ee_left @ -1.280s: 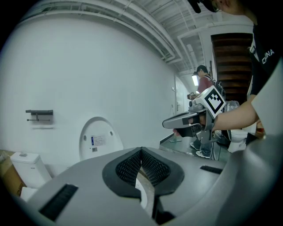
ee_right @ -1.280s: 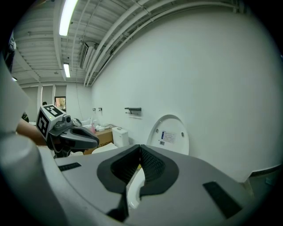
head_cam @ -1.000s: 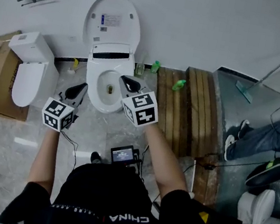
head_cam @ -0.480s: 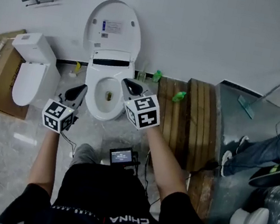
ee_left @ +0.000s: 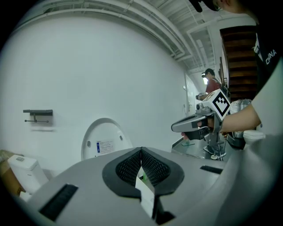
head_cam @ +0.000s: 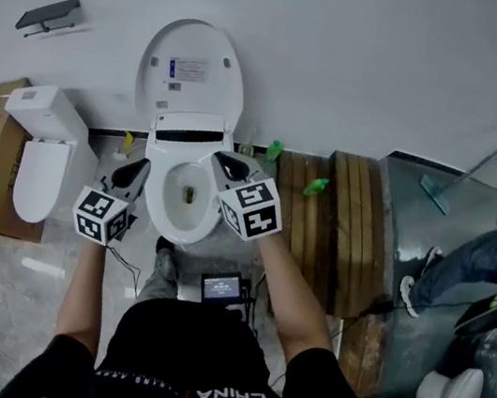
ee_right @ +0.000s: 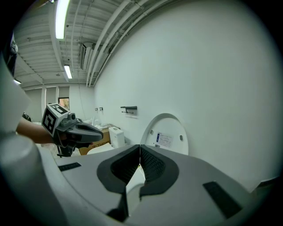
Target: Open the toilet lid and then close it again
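Already the toilet (head_cam: 155, 204) sits mid-frame with its lid (head_cam: 193, 69) standing tall against the wall, above both tongs. The right tongs (head_cam: 224, 160) look a bit nearer to it than the left tongs (head_cam: 136, 169). Both are pressed together, holding nothing.

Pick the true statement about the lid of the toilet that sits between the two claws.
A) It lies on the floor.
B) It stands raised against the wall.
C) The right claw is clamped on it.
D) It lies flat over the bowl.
B: the toilet lid stands upright against the wall, leaving the bowl below it uncovered.
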### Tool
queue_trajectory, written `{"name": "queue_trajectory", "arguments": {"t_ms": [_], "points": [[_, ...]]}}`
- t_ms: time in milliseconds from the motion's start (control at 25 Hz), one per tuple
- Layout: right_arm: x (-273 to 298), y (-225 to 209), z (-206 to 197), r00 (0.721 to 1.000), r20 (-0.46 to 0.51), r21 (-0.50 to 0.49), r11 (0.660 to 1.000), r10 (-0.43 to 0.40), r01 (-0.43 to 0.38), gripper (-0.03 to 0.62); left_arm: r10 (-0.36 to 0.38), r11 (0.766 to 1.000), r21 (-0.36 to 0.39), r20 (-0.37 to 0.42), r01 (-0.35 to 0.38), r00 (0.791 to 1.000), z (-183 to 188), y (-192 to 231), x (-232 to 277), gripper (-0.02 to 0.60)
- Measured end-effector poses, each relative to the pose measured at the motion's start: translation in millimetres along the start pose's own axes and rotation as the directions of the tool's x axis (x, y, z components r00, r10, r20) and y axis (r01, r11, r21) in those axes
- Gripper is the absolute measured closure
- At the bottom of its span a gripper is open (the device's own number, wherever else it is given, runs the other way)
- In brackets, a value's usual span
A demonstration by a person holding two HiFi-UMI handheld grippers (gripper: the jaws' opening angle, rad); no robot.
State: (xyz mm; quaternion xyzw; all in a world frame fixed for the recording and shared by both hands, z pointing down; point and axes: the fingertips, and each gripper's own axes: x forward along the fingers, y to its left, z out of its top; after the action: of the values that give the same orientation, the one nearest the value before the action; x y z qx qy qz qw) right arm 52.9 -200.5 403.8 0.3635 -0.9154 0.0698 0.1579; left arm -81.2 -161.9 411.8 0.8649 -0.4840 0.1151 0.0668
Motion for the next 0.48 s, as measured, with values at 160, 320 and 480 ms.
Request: {"name": "queue_trajectory", "arguments": {"t_ms": [160,320,480], "points": [[48,-14,20,1.0,-0.007,0.014,1.0,-0.017,0.017,0.58,-0.034,0.999,-0.002,0.0,0.034,0.999,10,48,29,0.572],[97,-25,40,0.998,-0.021,0.025,0.998,-0.051,0.051,0.58,-0.081,0.996,0.036,-0.014,0.081,0.997,21,94,54,0.572],[141,-30,56,0.997,-0.031,0.036,0.997,-0.074,0.075,0.58,-0.116,0.992,0.042,-0.02,0.117,0.993,28,139,72,0.572]]}}
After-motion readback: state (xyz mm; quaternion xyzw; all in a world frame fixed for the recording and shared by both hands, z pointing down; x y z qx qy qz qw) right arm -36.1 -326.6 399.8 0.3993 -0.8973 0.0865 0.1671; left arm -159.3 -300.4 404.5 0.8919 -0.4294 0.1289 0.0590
